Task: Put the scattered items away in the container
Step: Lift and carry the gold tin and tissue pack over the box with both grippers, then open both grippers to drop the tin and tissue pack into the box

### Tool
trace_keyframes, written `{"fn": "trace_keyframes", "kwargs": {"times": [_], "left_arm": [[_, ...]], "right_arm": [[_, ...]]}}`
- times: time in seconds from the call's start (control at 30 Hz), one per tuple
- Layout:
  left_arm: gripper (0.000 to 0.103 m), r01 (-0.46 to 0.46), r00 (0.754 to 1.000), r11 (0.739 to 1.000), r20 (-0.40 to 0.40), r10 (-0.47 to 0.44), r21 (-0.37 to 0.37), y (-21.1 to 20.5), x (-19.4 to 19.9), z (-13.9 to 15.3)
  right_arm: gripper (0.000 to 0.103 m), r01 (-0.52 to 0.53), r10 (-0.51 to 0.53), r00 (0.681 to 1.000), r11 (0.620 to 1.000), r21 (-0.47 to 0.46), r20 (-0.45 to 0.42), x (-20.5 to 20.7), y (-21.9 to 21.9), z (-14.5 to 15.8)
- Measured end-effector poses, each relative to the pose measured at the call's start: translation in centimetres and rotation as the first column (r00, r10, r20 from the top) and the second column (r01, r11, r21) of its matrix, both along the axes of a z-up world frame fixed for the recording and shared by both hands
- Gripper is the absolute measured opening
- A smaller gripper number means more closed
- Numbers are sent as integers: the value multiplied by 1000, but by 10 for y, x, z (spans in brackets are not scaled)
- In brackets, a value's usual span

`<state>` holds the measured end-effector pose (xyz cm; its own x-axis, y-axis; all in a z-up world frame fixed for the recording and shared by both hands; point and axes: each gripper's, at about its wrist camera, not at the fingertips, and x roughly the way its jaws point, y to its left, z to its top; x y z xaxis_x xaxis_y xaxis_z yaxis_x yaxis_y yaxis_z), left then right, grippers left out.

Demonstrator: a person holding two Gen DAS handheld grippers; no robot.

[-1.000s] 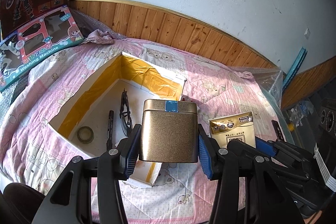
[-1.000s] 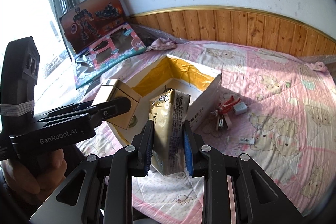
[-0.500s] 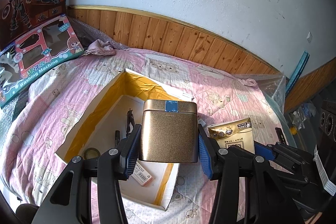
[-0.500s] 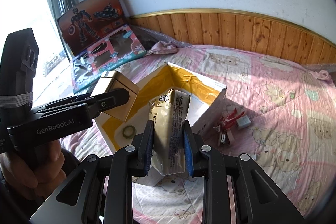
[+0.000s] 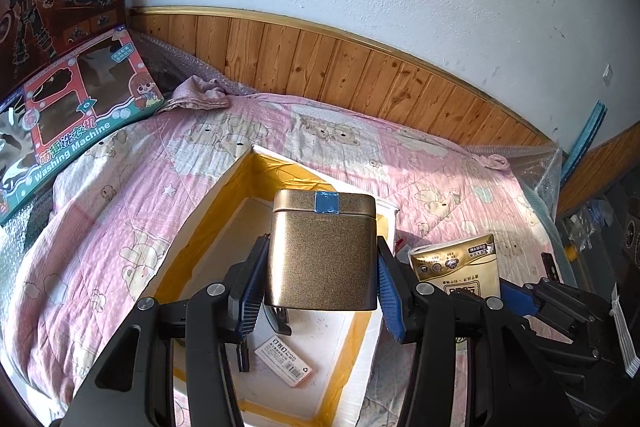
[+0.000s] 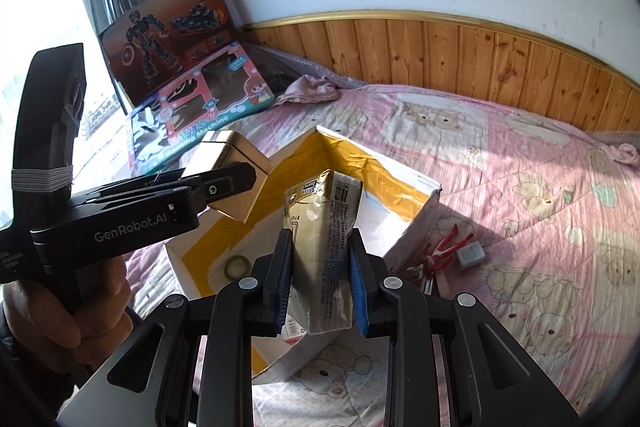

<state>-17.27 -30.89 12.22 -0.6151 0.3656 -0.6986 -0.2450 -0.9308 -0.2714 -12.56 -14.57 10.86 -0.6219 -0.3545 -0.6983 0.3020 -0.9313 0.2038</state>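
Here the left gripper (image 5: pixel 322 281) has its jaws clamped on a gold tin (image 5: pixel 323 255), held upright in the air above the open cardboard box (image 5: pixel 224 195) that sits on the pink bed quilt (image 5: pixel 120 211). The right gripper (image 6: pixel 318 287) squeezes a gold packet (image 6: pixel 322 247) just over the box's near edge — a tape roll (image 6: pixel 235 264) lies inside the box, while red pliers (image 6: pixel 448 249) and a white charger (image 6: pixel 470 255) rest on the quilt just right of it.

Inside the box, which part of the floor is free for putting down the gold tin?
The box floor is bare at the far end, under the yellow-taped corner. The near end is crowded: card, glasses, pen, tape roll. The left gripper holds the tin above.
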Motion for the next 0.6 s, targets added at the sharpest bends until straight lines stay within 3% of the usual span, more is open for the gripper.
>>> {"fn": "trace_keyframes", "kwargs": {"times": [0.6], "left_arm": [[51,-11,994,999,104,16,-52,10,-70,-47]], "right_arm": [[27,-15,12,998,999,46,59,-62,-5,-32]]}}
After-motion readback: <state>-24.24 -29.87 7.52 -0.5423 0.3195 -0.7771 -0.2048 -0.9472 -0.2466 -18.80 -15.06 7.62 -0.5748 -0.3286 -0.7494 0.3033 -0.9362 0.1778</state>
